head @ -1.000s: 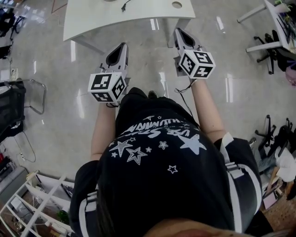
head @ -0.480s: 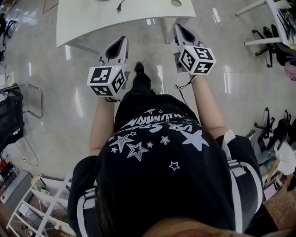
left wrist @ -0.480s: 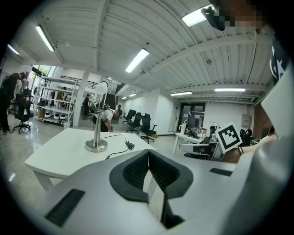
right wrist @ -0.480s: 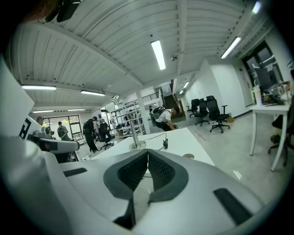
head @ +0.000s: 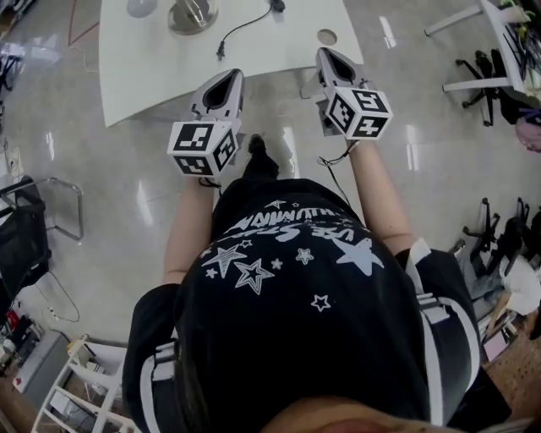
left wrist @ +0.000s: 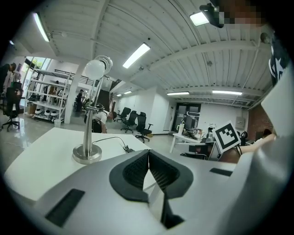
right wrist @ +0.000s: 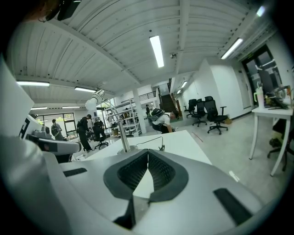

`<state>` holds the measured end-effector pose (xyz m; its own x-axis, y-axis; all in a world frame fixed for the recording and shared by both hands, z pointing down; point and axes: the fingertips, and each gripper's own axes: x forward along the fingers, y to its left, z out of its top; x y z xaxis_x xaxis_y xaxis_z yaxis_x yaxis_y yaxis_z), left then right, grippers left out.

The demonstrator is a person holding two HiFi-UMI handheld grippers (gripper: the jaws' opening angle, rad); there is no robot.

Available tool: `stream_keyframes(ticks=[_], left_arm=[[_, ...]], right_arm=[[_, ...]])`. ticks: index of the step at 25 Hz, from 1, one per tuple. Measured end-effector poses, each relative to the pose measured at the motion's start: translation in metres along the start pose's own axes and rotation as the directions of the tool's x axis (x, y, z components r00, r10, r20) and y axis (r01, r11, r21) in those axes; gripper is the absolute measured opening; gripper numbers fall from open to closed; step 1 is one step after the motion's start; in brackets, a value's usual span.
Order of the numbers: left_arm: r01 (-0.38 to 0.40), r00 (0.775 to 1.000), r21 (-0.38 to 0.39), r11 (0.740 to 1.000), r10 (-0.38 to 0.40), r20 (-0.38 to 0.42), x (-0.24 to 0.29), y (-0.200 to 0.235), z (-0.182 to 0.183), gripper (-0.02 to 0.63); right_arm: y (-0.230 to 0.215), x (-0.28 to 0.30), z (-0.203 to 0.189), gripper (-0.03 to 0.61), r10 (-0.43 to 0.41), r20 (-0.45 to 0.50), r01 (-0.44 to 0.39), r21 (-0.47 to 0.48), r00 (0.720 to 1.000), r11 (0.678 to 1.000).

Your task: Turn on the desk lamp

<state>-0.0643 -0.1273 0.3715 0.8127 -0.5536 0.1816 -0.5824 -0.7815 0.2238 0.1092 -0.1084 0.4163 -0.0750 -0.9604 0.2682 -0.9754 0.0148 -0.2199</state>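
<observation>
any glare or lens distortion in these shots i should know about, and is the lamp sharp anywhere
Head view: ceiling lights streak as glare on the glossy floor, and the white desk looks nearly featureless. Left gripper view: strong fisheye with black corners, yet the desk lamp is sharp. Right gripper view: same bowing of the ceiling, with the desk lamp small and far off.

Open-plan office or lab: white desks [head: 152, 68], black swivel chairs [right wrist: 211, 112], shelving racks [left wrist: 46, 98], ceiling strip lights [right wrist: 157, 50], glossy floor [head: 110, 211].

Desk lamp [head: 191, 13] cropped by the head view's top edge, cable [head: 245, 27] likewise
</observation>
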Motion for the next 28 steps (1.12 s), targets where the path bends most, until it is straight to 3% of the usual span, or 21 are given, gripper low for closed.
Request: stream_keyframes(ticks=[7,13,23,28], left_arm=[[0.080,0.996,0.002,0.997,-0.080,-0.027,0.050,0.019,0.005,0.011],[0.105,0.993,0.004,0.994,-0.105,-0.046,0.072,0.039,0.007,0.011],[0.097,0.993,-0.004,0.995,-0.097,-0.072,0.093,0.057,0.004,0.011],[0.048,0.996,-0.005,0.999,-0.049,-0.078,0.110,0.059,0.001,0.011]], right_arm=[[-0.011,0.043,0.015,0.006,-0.043,-0.001,0.043,0.004,0.999,0.999],[-0.020,0.063,0.023,0.006,-0.085,0.002,0.085,0.007,0.996,0.996],[-0.030,0.080,0.023,0.006,-0.100,-0.012,0.100,0.015,0.995,0.995],[-0.044,0.100,0.028,0.006,-0.060,-0.025,0.060,0.008,0.998,0.998]])
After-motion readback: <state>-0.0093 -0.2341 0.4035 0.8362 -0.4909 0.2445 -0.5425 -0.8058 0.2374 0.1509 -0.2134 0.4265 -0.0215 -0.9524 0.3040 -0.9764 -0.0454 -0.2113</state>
